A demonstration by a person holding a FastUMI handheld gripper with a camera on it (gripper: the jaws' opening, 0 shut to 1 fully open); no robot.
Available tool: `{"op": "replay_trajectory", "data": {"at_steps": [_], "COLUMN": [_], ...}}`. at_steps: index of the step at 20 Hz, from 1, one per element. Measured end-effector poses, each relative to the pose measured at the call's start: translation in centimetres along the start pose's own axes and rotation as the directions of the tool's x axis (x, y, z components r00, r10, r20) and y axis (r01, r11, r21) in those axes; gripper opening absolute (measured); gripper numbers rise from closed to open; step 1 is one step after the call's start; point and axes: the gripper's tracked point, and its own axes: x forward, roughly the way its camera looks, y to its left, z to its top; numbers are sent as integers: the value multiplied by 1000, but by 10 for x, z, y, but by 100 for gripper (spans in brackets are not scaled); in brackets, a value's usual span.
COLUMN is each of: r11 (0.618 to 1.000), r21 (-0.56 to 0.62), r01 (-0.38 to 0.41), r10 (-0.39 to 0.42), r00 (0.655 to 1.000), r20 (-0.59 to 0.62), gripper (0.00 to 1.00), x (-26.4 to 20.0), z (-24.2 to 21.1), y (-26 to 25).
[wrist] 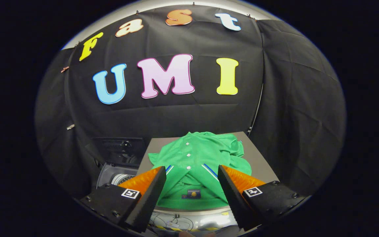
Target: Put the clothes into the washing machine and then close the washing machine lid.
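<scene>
Two fingers of the gripper point(192, 184) stand spread, unclenched, astride the green shirt's point(199, 161) collar; a shallow pinch could drop it short of the washing machine point(118, 176).

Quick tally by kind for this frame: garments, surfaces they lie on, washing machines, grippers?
Green shirt: 1, between the open fingers
Grey table: 1, under the shirt
Washing machine: 1, lid up
Gripper: 1
Total: 4

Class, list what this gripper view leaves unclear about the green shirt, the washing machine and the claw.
- Crumpled green button-up shirt: its far side, hidden by its own folds.
- Washing machine drum opening: mostly hidden by the grey table and the left finger.
- Open claw: its fingers straddle the shirt's collar; contact cannot be told.
</scene>
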Motion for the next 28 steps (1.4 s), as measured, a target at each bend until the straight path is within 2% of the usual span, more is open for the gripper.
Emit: {"op": "replay_trajectory", "data": {"at_steps": [4, 9, 14, 16, 18, 20, 21, 25, 28], "r11": [1000, 992, 1000, 1000, 1000, 999, 999, 1000, 997], "r21": [-27, -118, -12, -24, 7, -21, -32, 17, 80], "r01": [-8, 38, 7, -10, -18, -37, -31, 10, 10], "r10": [5, -62, -10, 0, 19, 28, 19, -5, 11], "r00": [995, 975, 937, 933, 933, 943, 950, 957, 965], "r20": [-103, -214, -348, -361, -360, -332, -311, -290, -261], "gripper": [99, 99, 97, 86, 86, 51, 24, 24, 24], "x": [60, 115, 136, 138, 138, 139, 136, 128, 114], "z": [-1, -16, -38, -42, -45, -42, -39, -27, -5], "y": [8, -8, -3, -3, -1, 1, 3, 6, 12]}}
